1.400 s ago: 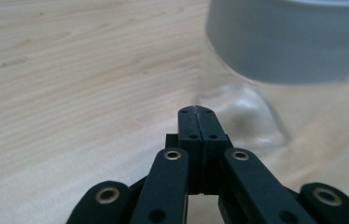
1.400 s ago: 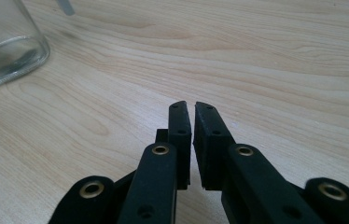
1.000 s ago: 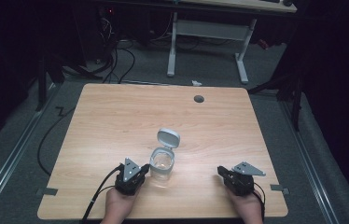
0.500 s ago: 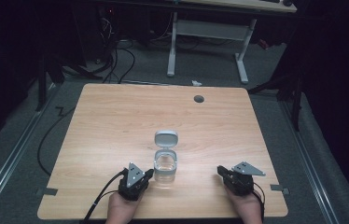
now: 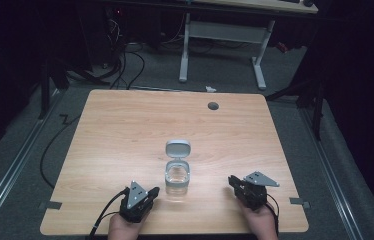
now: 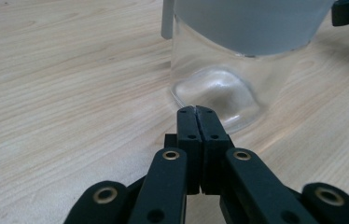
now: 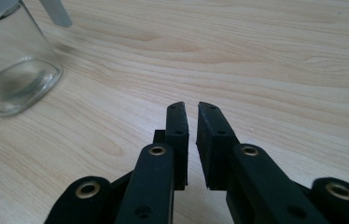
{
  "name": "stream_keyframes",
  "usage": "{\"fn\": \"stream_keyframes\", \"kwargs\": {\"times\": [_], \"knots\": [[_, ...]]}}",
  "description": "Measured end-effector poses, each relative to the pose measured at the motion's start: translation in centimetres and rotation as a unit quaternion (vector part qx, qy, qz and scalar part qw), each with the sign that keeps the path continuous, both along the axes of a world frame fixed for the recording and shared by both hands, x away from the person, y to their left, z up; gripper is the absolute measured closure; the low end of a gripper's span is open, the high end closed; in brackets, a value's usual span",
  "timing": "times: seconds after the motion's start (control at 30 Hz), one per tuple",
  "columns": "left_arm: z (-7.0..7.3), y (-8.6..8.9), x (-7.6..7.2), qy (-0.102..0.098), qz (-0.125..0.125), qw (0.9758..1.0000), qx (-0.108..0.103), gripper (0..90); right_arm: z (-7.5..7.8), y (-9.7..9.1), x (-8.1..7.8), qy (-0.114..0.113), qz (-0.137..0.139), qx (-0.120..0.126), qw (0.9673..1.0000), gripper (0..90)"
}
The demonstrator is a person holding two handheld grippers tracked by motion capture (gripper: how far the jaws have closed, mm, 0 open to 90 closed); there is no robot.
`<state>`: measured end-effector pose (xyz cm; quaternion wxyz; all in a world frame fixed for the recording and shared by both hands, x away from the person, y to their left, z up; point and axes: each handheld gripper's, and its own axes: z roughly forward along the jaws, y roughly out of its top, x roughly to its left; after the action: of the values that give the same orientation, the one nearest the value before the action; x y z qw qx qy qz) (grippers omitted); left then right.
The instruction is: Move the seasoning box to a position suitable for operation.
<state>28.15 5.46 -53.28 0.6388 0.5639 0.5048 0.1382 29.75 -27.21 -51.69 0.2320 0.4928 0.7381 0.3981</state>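
Wooden table [image 5: 125, 130]: jar [image 5: 177, 177] between left tongs [image 5: 151, 192] and right tongs [image 5: 232, 181].

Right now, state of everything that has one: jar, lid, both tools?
glass jar: upright on the table, open, looks empty
lid: flipped up behind the jar's mouth, seemingly hinged to its rim
left tool: shut on nothing, tips close to the jar's base
right tool: jaws a narrow gap apart, holding nothing, off to the jar's side
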Motion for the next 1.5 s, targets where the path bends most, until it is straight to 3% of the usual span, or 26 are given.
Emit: {"fn": "stream_keyframes", "kwargs": {"times": [0.13, 0.37, 0.53, 0.8, 1.1, 1.27, 1.5], "knots": [[0.0, 0.0, -0.2, -0.002, -0.012, 0.9999, 0.004, 90.0, 0.3, 0.6, 0.4, 0.001, 0.001, 0.003, 1.0000, 87.8], [0.4, -0.8, -1.3, -0.005, -0.036, 0.9992, -0.013, 90.0, 1.5, 2.3, 1.5, -0.014, 0.007, 0.002, 0.9999, 90.0], [0.4, -2.0, -1.4, -0.007, -0.049, 0.9987, -0.008, 90.0, 1.8, 3.9, 2.7, -0.019, 0.019, -0.007, 0.9996, 90.0], [-0.1, -3.6, -1.4, -0.005, -0.069, 0.9975, 0.011, 90.0, 2.5, 6.1, 4.8, -0.030, 0.038, 0.017, 0.9987, 90.0], [-0.1, -4.1, -0.9, -0.004, -0.066, 0.9978, 0.008, 90.0, 3.5, 7.3, 6.3, -0.047, 0.046, 0.024, 0.9975, 90.0], [-0.1, -4.0, -0.7, -0.004, -0.058, 0.9983, 0.005, 90.0, 4.5, 7.9, 7.2, -0.062, 0.055, 0.040, 0.9957, 90.0], [-0.1, -4.0, -0.6, -0.005, -0.058, 0.9983, 0.005, 90.0, 5.4, 9.2, 7.7, -0.074, 0.066, 0.038, 0.9943, 90.0]]}}
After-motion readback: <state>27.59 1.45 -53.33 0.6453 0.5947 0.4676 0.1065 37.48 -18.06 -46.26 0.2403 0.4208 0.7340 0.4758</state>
